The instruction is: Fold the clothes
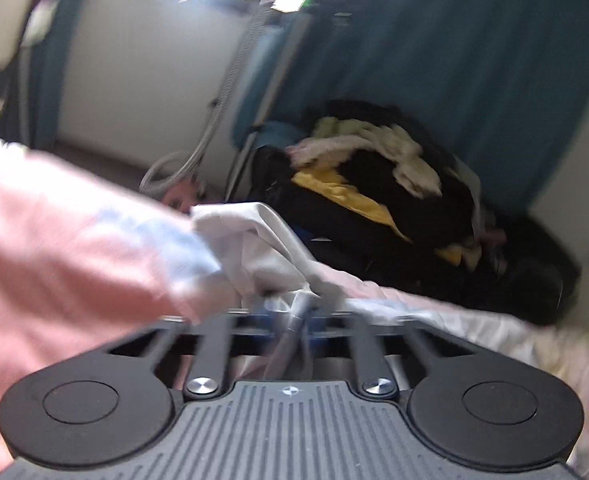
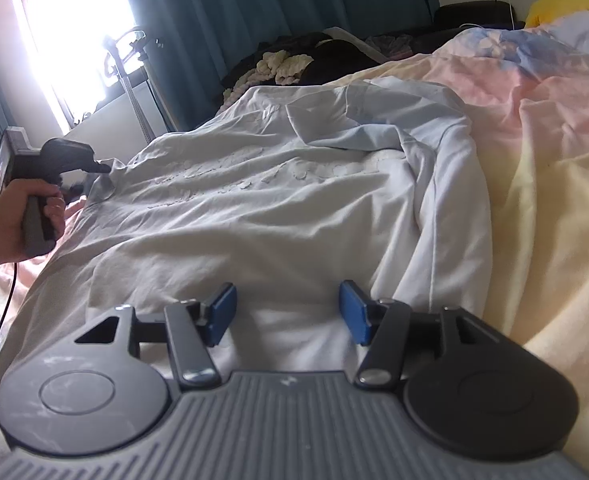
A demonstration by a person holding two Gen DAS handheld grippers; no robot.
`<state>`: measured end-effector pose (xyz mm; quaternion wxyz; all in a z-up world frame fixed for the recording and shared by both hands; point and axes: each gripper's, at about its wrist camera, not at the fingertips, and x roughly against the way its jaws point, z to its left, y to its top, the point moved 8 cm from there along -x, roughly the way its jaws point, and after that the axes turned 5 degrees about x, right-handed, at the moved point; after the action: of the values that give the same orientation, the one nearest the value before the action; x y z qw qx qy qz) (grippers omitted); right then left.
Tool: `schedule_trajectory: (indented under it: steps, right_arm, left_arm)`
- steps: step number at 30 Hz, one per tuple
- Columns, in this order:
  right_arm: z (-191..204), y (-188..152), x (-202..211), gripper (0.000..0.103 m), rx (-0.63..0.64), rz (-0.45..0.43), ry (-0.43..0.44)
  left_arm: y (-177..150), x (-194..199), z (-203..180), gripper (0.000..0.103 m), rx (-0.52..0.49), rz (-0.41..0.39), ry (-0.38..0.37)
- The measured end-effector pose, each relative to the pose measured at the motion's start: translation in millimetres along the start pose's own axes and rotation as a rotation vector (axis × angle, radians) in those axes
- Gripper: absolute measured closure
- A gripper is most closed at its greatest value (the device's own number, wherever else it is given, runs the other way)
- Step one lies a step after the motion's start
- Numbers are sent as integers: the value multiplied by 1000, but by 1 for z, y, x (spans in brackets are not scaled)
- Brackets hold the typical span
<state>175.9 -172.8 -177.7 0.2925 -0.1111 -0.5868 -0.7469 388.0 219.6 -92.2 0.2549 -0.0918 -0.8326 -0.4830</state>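
A pale shirt (image 2: 278,196) lies spread and rumpled on the bed (image 2: 542,184), collar end toward 12 o'clock, one sleeve doubled over at about 1 o'clock. The left gripper (image 2: 94,168), held in a hand (image 2: 10,232) at 9 o'clock, has its jaws closed on the shirt's side edge; in the left wrist view a bunched fold of the cloth (image 1: 262,252) rises out of the pinch. The right gripper (image 2: 288,312) hovers just over the near hem with jaws wide apart, holding nothing. The fabric looks thin, light and limp: it should drape and crease rather than hold a line, and may slide on the quilt. Best gripped at seams, hem corners or shoulders, pulled taut between both grippers. A pile (image 1: 374,192) of dark and yellow clothes sits beyond, at 12 o'clock.
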Motion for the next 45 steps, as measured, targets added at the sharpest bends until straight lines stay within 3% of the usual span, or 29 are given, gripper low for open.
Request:
schedule_trajectory:
  steps: [8,10,14,15,16,18,21,26,29,33,42,44,45]
  right_arm:
    - [-1,2,0,44,-20,9,5]
    - [-1,2,0,44,-27,10,8]
    - [-3,2,1,44,-42,9,18]
    - [-3,2,1,44,-45,9,20]
    - [-3,2,1,44,-47,8,22]
    - [-3,2,2,44,-50,8,25]
    - [-3,2,1,44,-56,7,29]
    - [-5,4,1,44,-74,11,37]
    - [-6,6,3,44,-89,15,45]
    - [-4,10,12,44,-123,16,73]
    - [3,19,41,44,-104,4,58]
    - [2,19,46,44,-95,-3,54]
    - [2,19,48,44,-91,-7,52]
  left_arm:
    - [-8,42,-107,91,-431,-29,-71]
    - [-25,50,-138,91,-569,-20,-108]
    - [-75,59,-190,88,-760,75,-206]
    - [-88,61,-199,79,-787,109,-234]
    - [-100,60,-205,62,-793,152,-264]
    - [-110,58,-207,41,-759,185,-288]
    - [-112,55,-199,34,-730,193,-276]
    - [-100,84,-171,34,-649,222,-260]
    - [-98,119,-139,34,-591,282,-251]
    - [-118,175,-90,34,-599,401,-228]
    - [-150,224,15,36,-507,609,-32]
    - [-155,225,26,52,-493,625,-1]
    - [-159,226,31,78,-485,641,10]
